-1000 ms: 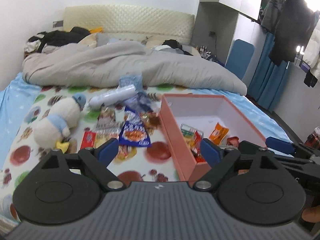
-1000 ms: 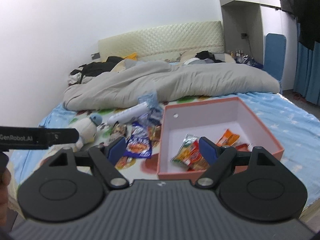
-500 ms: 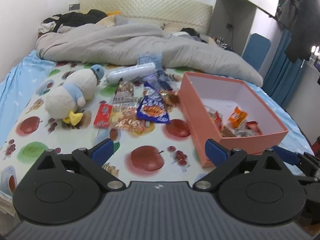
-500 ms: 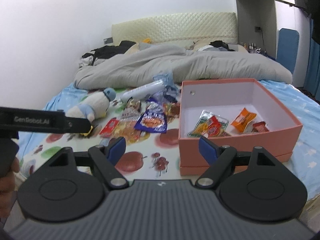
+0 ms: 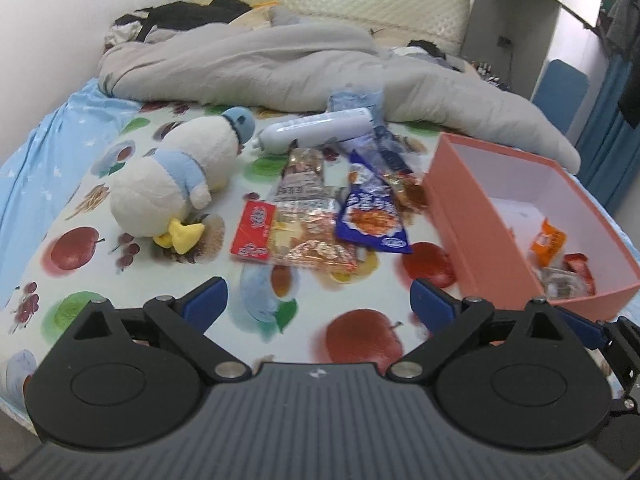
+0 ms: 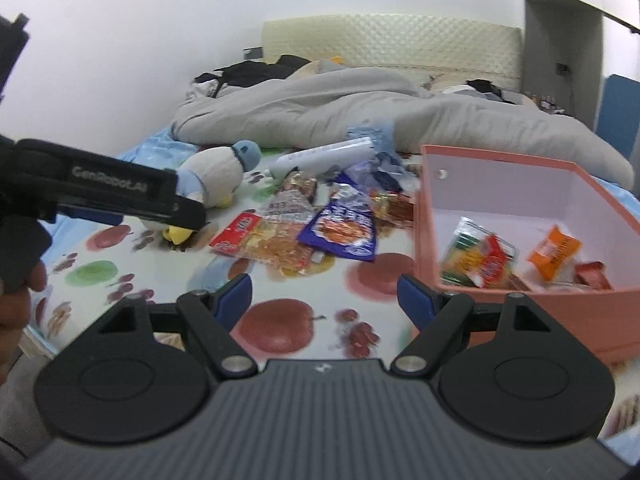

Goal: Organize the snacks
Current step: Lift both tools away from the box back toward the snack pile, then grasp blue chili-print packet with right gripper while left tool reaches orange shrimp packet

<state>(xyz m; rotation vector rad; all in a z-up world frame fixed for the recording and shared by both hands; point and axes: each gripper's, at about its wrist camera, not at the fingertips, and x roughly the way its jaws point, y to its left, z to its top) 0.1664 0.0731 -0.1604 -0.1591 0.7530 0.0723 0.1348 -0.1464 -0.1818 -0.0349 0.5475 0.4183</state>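
So both tongs are spread wide with nothing in them: left tongs and right tongs hover above the fruit-print bed sheet. Just ahead sits the snack pile, with a blue packet and red packet, beside a plush duck. To the right, the pink box holds several snacks, including an orange packet.

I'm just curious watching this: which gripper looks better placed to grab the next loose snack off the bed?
Probably the left gripper: open, pointing straight at the blue snack packet. The right gripper, also open, sits nearer the pink box.
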